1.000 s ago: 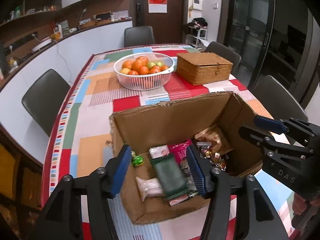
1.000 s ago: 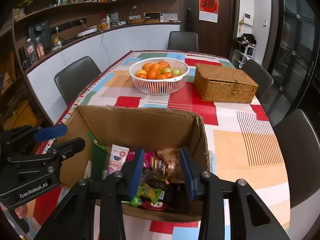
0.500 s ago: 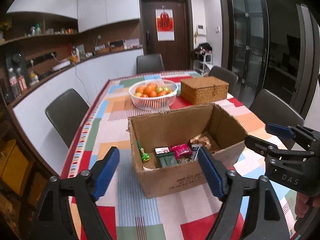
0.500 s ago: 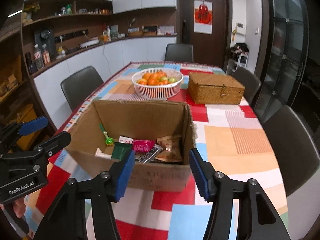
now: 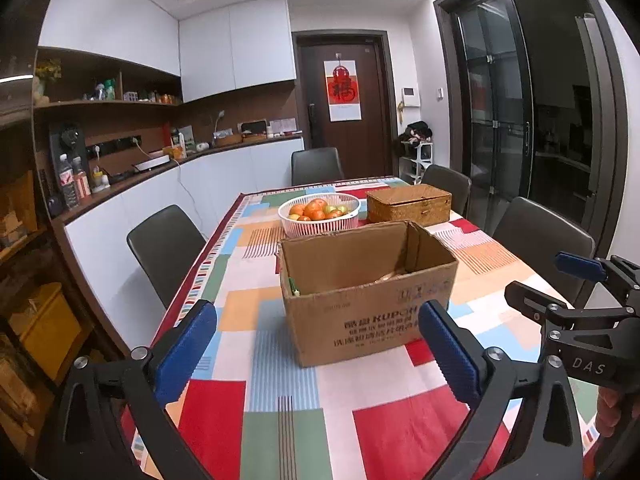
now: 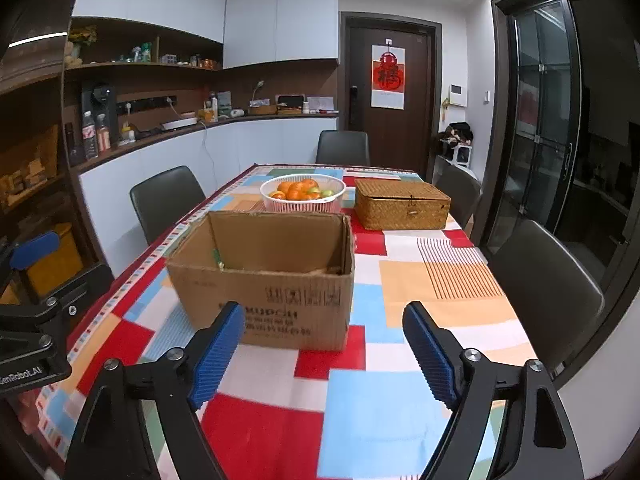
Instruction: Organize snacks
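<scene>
Both the left gripper (image 5: 318, 350) and right gripper (image 6: 323, 350) gape wide and empty before the cardboard box (image 5: 370, 292) on the table (image 5: 280, 364); only the left view shows a hand (image 5: 610, 410).

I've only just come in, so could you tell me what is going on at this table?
A person holds a two-finger gripper in each hand, sorting snacks. The left gripper and right gripper both hang with jaws open and empty, short of the cardboard box on the patchwork tablecloth. From this low angle, little of the box's contents shows. Behind it stand a white fruit basket and a closed wicker box.
</scene>
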A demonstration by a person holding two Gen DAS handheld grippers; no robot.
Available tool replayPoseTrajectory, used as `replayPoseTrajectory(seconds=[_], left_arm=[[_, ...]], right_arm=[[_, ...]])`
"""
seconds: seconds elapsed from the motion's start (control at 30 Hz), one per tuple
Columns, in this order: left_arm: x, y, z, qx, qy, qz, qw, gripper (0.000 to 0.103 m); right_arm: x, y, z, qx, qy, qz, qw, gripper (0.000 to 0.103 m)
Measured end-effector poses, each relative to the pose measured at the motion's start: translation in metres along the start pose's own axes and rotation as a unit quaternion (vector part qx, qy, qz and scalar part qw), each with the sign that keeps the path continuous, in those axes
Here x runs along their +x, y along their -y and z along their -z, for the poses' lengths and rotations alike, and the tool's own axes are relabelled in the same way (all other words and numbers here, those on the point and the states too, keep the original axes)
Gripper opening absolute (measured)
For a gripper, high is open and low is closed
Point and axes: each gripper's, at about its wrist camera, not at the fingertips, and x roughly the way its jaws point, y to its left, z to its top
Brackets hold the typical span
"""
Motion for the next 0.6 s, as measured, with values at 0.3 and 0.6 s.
replayPoseTrajectory(seconds=[0.3, 0.6], left_arm=[[-0.031, 0.004, 0.020, 0.001, 0.000, -0.010, 1.0000, 0.103], [-0.060, 0.009, 0.029, 0.007, 0.021, -0.032, 0.9992, 0.103]], right_arm=[[-0.039, -0.005, 0.024, -0.011, 0.023, 0.021, 0.999, 0.087], [-0.063, -0.005, 0.039, -0.006, 0.043, 0.018, 0.999, 0.089]])
